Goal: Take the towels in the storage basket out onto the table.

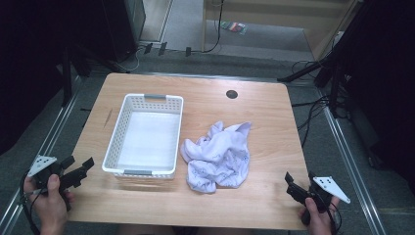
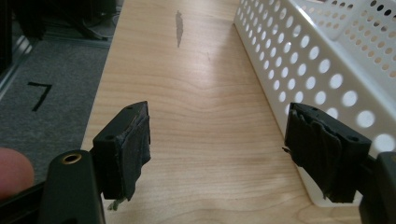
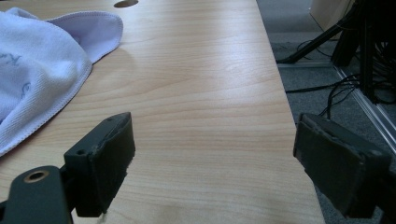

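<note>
The cloth (image 1: 218,156) lies crumpled on the table (image 1: 264,105), near the middle and a little toward the near edge, just right of the basket (image 1: 145,135) and close to its right wall, though whether the two touch cannot be told. In the right gripper view its hemmed edge (image 3: 70,88) rests flat on the wood to the left of the jaws. The basket holds nothing; its white floor is bare.

Judging from this layout, the work looks to be getting the cloth into the basket, and none of it is done: the cloth is untouched and still a loose heap.

The left gripper (image 1: 78,169) hovers at the near left corner, jaws apart, just left of the basket's near left corner, with its perforated wall (image 2: 299,60) beside the right jaw. The right gripper (image 1: 298,182) sits at the near right corner, jaws wide apart over bare wood, well apart from the cloth. Reach, grasp, lift and drop all remain.
</note>
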`<action>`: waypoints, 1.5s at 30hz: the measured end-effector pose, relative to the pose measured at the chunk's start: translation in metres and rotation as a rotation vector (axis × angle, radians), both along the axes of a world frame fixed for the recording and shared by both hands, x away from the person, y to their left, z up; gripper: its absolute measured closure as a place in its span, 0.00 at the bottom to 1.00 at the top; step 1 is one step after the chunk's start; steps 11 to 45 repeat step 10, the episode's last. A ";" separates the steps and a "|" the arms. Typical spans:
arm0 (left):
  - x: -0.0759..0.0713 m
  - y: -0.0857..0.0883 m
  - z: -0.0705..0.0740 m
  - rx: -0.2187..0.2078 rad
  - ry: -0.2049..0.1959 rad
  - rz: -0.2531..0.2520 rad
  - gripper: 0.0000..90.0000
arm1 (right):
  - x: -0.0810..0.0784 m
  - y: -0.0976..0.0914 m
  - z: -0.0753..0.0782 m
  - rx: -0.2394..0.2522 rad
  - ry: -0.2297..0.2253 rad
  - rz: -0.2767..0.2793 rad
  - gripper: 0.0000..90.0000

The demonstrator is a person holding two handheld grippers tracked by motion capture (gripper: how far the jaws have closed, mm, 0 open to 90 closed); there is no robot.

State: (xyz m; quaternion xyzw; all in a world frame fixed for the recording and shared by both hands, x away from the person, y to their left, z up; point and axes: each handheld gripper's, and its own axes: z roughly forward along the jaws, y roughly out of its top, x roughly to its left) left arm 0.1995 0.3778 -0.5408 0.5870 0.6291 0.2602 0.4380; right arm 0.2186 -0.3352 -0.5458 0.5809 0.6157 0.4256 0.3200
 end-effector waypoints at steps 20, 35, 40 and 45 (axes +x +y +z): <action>0.002 0.002 -0.013 -0.021 -0.024 -0.055 0.17 | 0.000 0.000 0.000 -0.002 0.002 0.006 0.14; 0.002 0.002 -0.013 -0.021 -0.024 -0.055 0.17 | 0.000 0.000 0.000 -0.002 0.002 0.006 0.14; 0.002 0.002 -0.013 -0.021 -0.024 -0.055 0.17 | 0.000 0.000 0.000 -0.002 0.002 0.006 0.14; 0.002 0.002 -0.013 -0.021 -0.024 -0.055 0.17 | 0.000 0.000 0.000 -0.002 0.002 0.006 0.14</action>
